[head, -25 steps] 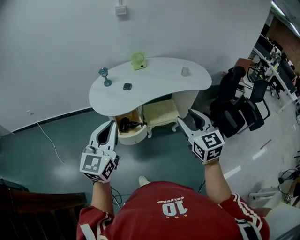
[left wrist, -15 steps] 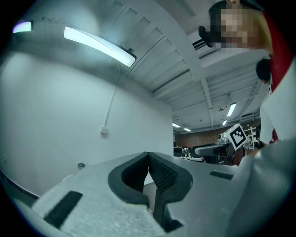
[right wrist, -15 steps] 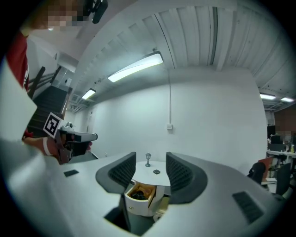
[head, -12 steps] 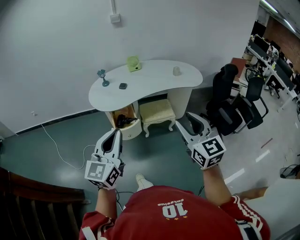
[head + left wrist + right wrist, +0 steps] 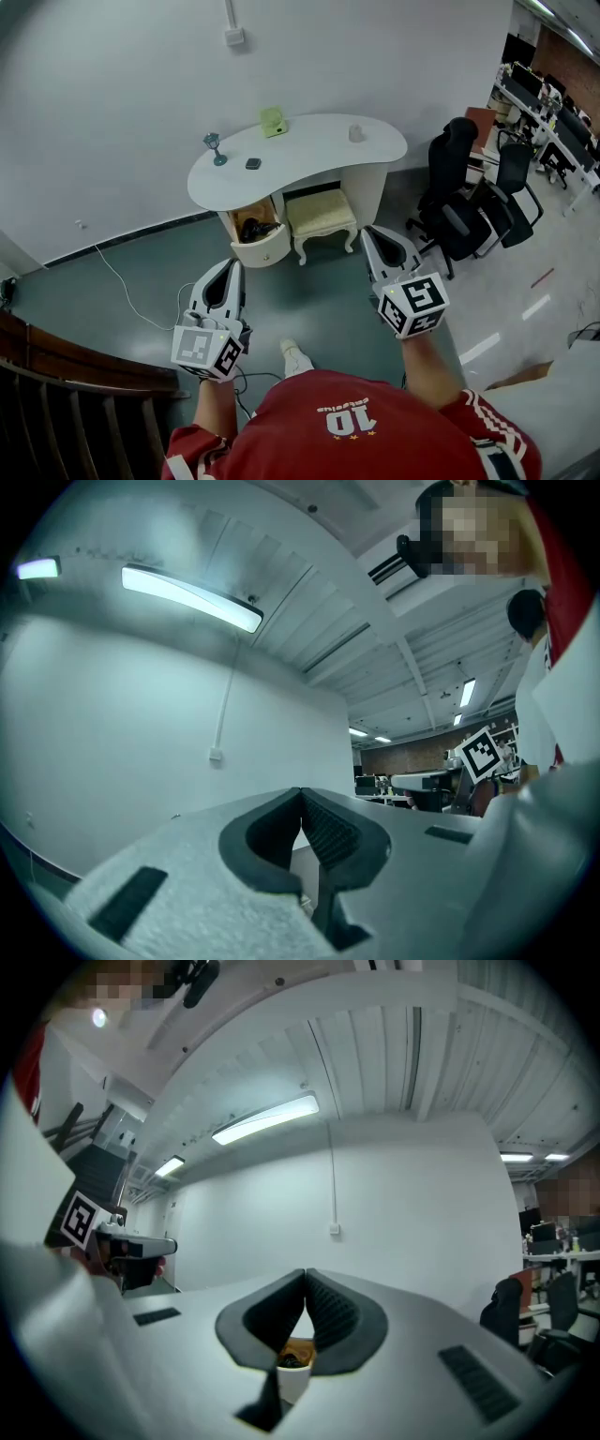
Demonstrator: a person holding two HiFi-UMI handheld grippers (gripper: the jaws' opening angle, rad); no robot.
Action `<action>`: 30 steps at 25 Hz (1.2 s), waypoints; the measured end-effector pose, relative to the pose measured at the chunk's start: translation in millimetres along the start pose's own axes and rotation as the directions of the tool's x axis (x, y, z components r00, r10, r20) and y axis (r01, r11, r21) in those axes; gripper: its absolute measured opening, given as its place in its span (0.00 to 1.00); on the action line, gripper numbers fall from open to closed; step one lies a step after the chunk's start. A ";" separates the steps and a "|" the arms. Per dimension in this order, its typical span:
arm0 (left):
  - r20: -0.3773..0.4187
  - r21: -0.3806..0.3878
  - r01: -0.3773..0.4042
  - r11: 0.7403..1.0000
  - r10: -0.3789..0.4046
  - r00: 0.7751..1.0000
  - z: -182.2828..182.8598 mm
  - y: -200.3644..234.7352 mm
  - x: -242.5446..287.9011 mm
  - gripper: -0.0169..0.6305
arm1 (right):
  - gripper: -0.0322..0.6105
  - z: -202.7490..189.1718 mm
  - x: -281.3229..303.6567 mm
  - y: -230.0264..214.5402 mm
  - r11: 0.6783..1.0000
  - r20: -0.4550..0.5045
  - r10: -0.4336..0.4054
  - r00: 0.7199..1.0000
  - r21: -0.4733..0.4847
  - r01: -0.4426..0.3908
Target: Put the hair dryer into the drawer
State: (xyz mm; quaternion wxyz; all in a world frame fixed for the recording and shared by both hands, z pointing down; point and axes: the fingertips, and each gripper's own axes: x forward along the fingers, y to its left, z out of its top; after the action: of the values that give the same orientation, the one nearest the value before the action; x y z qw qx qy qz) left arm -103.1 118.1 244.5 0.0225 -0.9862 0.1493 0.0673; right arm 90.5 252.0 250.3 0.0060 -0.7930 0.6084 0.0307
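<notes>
The black hair dryer (image 5: 251,228) lies inside the open drawer (image 5: 260,248) under the left end of the white curved table (image 5: 309,155). Both grippers are held well back from the table, over the green floor, pointing toward it. My left gripper (image 5: 232,266) is shut and empty; in the left gripper view (image 5: 302,793) its pads meet. My right gripper (image 5: 374,232) is also shut on nothing, its pads meeting in the right gripper view (image 5: 306,1275). Below those pads the drawer (image 5: 292,1384) shows, with the hair dryer (image 5: 293,1360) dark inside it.
A cream stool (image 5: 321,217) stands under the table beside the drawer. On the tabletop are a green item (image 5: 273,122), a goblet (image 5: 217,148), a small dark object (image 5: 253,163) and a cup (image 5: 356,133). Black office chairs (image 5: 469,202) stand to the right; a cable (image 5: 112,279) runs on the floor.
Both grippers have drawn back from the table, which now looks smaller and farther. The right gripper's jaws have gone from open to shut. The hair dryer stays in the drawer.
</notes>
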 end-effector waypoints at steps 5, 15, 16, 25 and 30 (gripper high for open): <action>0.002 -0.005 0.012 1.000 -0.012 1.000 3.0 2.7 -1.6 0.03 | 0.06 6.7 -1.4 5.4 1.000 0.010 -0.002 1.000 -0.001 0.002; 0.002 0.016 0.055 0.998 -0.055 0.999 0.7 22.8 20.3 0.03 | 0.05 16.6 18.3 -0.5 0.998 0.043 -0.063 0.997 -0.021 0.064; 0.001 0.022 0.053 0.998 -0.053 0.999 0.3 26.7 21.6 0.03 | 0.05 16.3 21.6 0.0 0.998 0.040 -0.064 0.997 -0.022 0.065; -0.008 0.031 0.027 0.999 -0.026 1.000 -5.0 68.1 29.0 0.02 | 0.05 6.1 56.4 8.4 0.997 0.006 -0.063 0.998 -0.038 0.063; -0.009 0.036 0.015 0.999 -0.015 1.000 -7.9 84.2 31.0 0.03 | 0.05 3.0 73.2 11.5 0.997 -0.005 -0.065 0.998 -0.051 0.065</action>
State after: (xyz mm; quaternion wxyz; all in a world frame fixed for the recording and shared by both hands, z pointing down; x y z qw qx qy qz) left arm -97.8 28.2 246.0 0.0403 -0.9871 0.1430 0.0599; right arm 98.2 178.6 243.5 -0.0153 -0.8123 0.5814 0.0431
